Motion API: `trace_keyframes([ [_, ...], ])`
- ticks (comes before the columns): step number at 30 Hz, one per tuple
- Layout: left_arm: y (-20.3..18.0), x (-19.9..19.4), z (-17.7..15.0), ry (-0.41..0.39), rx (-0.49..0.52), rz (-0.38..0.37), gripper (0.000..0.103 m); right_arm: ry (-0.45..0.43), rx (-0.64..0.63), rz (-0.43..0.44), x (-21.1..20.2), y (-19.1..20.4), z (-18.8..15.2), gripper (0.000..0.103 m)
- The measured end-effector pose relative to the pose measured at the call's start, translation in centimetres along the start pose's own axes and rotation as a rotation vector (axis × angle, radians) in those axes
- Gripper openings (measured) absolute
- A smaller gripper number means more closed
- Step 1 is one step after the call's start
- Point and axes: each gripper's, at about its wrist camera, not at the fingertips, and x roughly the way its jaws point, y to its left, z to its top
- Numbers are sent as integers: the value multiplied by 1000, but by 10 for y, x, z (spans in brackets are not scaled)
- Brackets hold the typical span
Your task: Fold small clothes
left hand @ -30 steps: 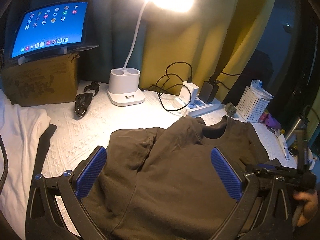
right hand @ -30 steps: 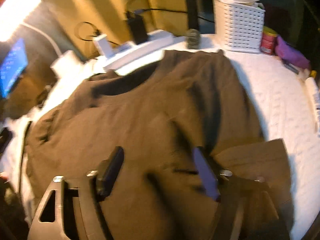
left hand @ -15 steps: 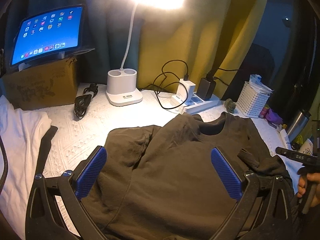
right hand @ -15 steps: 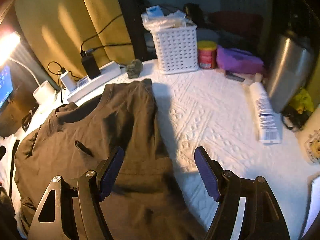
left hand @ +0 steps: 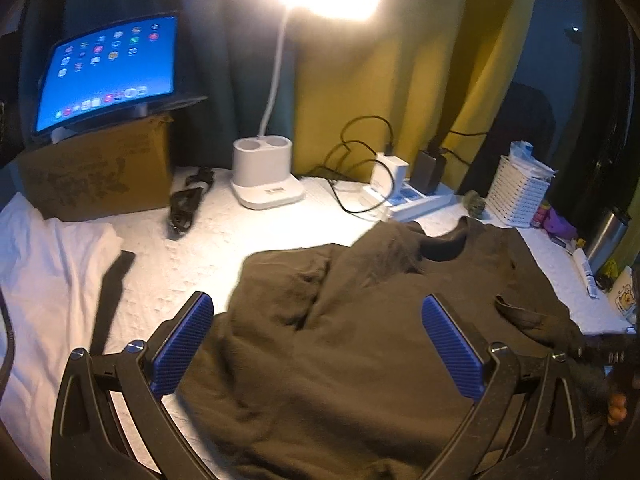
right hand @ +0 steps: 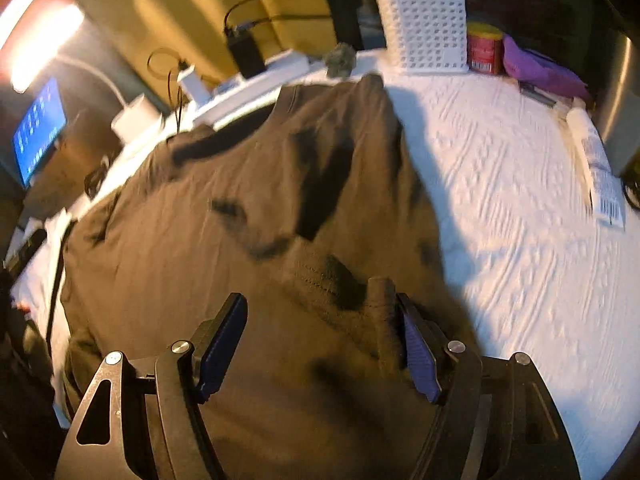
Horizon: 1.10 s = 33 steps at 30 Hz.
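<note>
A dark brown T-shirt (left hand: 360,340) lies face up on the white textured cover (left hand: 208,248), its collar (left hand: 444,248) toward the back. My left gripper (left hand: 318,344) hovers open over the shirt's lower left part, and its blue pads (left hand: 184,344) are wide apart with only flat cloth beneath them. My right gripper (right hand: 320,348) stands open over the T-shirt (right hand: 240,208) near its right side. A raised fold of the sleeve (right hand: 380,300) sits against its right pad (right hand: 416,352). The left wrist view shows that sleeve (left hand: 524,314) bunched, with the right gripper (left hand: 608,350) at the frame's edge.
At the back stand a lit tablet (left hand: 108,72) on a cardboard box (left hand: 100,172), a lamp base (left hand: 264,176), a power strip (left hand: 412,196) with chargers and a white basket (right hand: 424,28). A white garment (left hand: 44,272) lies left. On the right are a steel tumbler (left hand: 610,232) and a white tube (right hand: 596,164).
The right gripper swung out past the shirt's right edge, then came back over the shirt. The right sleeve, flat before, now lies bunched. The left gripper stayed nearly still.
</note>
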Motion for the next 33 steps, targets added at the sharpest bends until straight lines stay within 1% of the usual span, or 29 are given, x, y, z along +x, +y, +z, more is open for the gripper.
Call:
trace_keyframes([
  [1,4,0,-1,-2,4,0,103,14,0,-9,1,4,-7,75],
  [4,12,4,-3,17,24,-3,102,2,-27,-44,-4,15,-27,75],
  [6,17,6,-3,24,37,-3,102,1,-18,-34,-9,17,-31,75],
  [8,24,8,-1,27,45,-5,102,-26,-25,-32,-17,23,-26,75],
  [11,36,13,2,36,40,-5,102,-112,-46,-76,-24,33,-12,75],
  [12,40,15,2,41,36,-5,102,-127,-37,-83,-23,32,-7,75],
  [13,45,18,3,47,31,-6,102,-125,-27,-86,-18,32,-2,75],
  [15,56,26,4,65,13,-8,98,-83,-6,-91,-1,32,6,75],
  [16,61,31,5,73,9,-4,95,-42,2,-74,10,33,8,75],
  [17,66,37,7,84,7,-2,93,-3,6,-40,18,36,8,77],
  [18,70,43,8,92,5,-5,91,-21,-18,-38,17,43,7,77],
  [19,75,50,10,102,2,-12,88,-9,-26,17,17,48,6,77],
  [20,77,57,12,114,1,-20,86,10,-22,99,17,54,7,77],
  [21,80,67,13,134,6,-31,84,5,-21,122,14,58,7,77],
  [23,86,84,14,179,9,-34,72,-24,-40,93,8,64,8,77],
  [25,95,96,10,233,-12,-48,67,-45,-30,69,2,62,8,77],
  [27,101,95,6,253,-35,-58,66,-61,-2,52,-3,56,5,77],
  [30,102,77,0,236,-36,-60,66,-65,27,0,-3,45,2,77],
  [33,108,61,-6,229,-54,-56,66,-59,43,-11,-4,34,-4,77],
])
